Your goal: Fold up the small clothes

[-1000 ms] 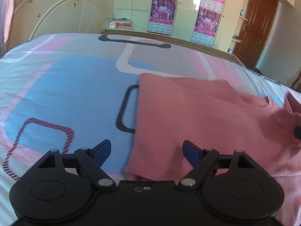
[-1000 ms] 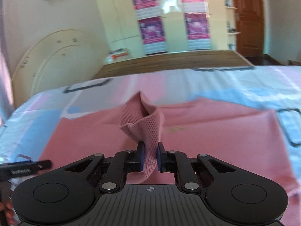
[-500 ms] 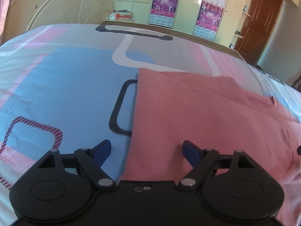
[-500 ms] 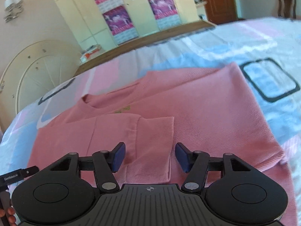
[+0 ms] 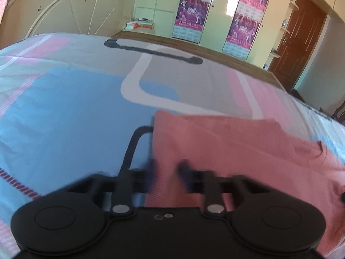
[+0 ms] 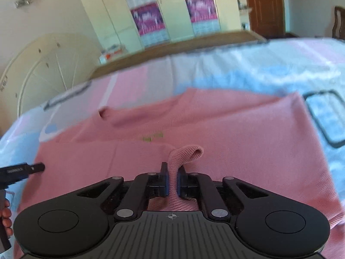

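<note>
A pink knit sweater (image 5: 248,151) lies flat on the bed, its neck to the right in the left wrist view. My left gripper (image 5: 167,176) is over the sweater's near left edge. Its blurred jaws are closing, with that edge between them, and a gap still shows. In the right wrist view the sweater (image 6: 237,129) fills the middle, with a small label near the neck. My right gripper (image 6: 171,181) is shut on a ribbed fold of the sweater, which loops up above the blue pads (image 6: 165,183).
The bed sheet (image 5: 75,108) has blue, pink and grey blocks with dark outlines. A cream headboard (image 5: 71,10) stands at the far left, wardrobes with posters (image 5: 243,21) behind, and a brown door (image 5: 301,38) at the right. A hand (image 6: 5,213) shows at the left edge.
The left jaws have gone from wide open to nearly together over the sweater's edge. The right gripper let go of a fold, moved, and has shut on a ribbed fold again.
</note>
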Motion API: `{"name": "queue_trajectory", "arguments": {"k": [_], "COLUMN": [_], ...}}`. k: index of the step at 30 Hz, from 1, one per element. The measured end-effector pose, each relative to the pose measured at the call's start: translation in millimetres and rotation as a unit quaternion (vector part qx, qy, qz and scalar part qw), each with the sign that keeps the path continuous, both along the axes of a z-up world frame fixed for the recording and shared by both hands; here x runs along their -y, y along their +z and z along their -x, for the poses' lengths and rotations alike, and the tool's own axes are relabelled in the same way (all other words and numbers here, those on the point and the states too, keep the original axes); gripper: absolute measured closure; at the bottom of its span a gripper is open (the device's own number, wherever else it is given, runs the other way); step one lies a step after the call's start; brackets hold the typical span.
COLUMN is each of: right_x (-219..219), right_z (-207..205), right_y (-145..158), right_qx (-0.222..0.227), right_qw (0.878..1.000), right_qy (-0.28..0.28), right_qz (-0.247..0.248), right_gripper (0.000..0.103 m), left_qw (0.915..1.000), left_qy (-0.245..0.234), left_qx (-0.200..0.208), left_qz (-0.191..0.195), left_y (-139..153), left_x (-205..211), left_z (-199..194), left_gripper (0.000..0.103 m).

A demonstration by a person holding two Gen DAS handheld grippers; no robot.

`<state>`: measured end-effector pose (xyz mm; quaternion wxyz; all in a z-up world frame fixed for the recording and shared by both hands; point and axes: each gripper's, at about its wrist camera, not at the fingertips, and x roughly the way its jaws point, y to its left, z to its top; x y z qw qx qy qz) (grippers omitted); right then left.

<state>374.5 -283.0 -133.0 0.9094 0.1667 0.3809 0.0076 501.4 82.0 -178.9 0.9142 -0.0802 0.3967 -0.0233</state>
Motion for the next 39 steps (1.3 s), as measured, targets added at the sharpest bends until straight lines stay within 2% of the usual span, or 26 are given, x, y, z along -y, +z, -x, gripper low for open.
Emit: {"name": "queue_trajectory", "arguments": {"k": [2,3,7,9,11,13,16,17,18,21,28,33,36,39], "right_x": [3.0,5.2,8.7,7.5,9.8,10.4,10.9,8.3,4.6,-5.3,-31.2,-34.4,-28.9,-19.8], "right_z": [12.3,15.7,9.4,13.8,18.7,23.7,23.6,23.5,22.7,13.5,5.3,14.9,23.2,28.1], "right_y": [12.5,12.5,-16.7,-15.0,-8.9,2.3,15.5,18.5,20.8,23.3,11.8,-5.6,-15.9,-17.1], "right_qx": [0.036,0.04,-0.025,-0.016,-0.005,0.016,0.033,0.035,0.037,0.036,0.015,-0.016,-0.026,-0.023], "right_qw": [0.999,0.998,0.999,0.998,0.999,0.998,0.997,0.997,0.997,0.998,0.997,0.995,0.992,0.992], "right_qy": [-0.014,-0.022,-0.01,-0.017,-0.026,-0.036,-0.032,-0.026,-0.019,0.006,0.047,0.064,0.063,0.064], "right_qz": [0.028,0.041,0.043,0.051,0.045,0.058,0.058,0.059,0.06,0.056,0.051,0.073,0.11,0.106], "right_gripper": [0.097,0.097,0.097,0.095,0.088,0.086,0.085,0.085,0.085,0.081,0.078,0.078,0.078,0.078], "left_qw": [0.9999,0.9999,0.9994,0.9992,0.9991,0.9988,0.998,0.9975,0.9971,0.9953,0.9943,0.9937,0.9928,0.9928], "left_qy": [0.0,-0.002,-0.004,-0.001,0.0,-0.003,-0.01,-0.011,-0.014,-0.035,-0.069,-0.069,-0.071,-0.069], "left_qx": [0.008,0.01,0.011,0.009,0.007,0.007,0.012,0.015,0.02,0.029,0.013,-0.019,-0.008,-0.009], "left_qz": [-0.006,-0.011,-0.031,-0.04,-0.043,-0.047,-0.062,-0.067,-0.072,-0.086,-0.08,-0.086,-0.097,-0.097], "left_y": [-0.1,-1.8,-4.7,-2.2,2.1,6.7,14.9,17.4,20.8,28.7,23.4,0.8,-6.2,-4.3], "left_x": [1.3,2.5,5.7,6.3,6.4,8.4,17.0,20.5,25.0,40.0,63.7,64.8,62.0,57.6], "left_z": [0.4,1.1,0.8,0.7,2.7,7.5,17.9,20.8,24.7,33.5,52.9,60.4,65.3,66.6], "left_gripper": [0.091,0.091,0.085,0.077,0.076,0.071,0.053,0.042,0.036,0.034,0.033,0.033,0.03,0.03]}}
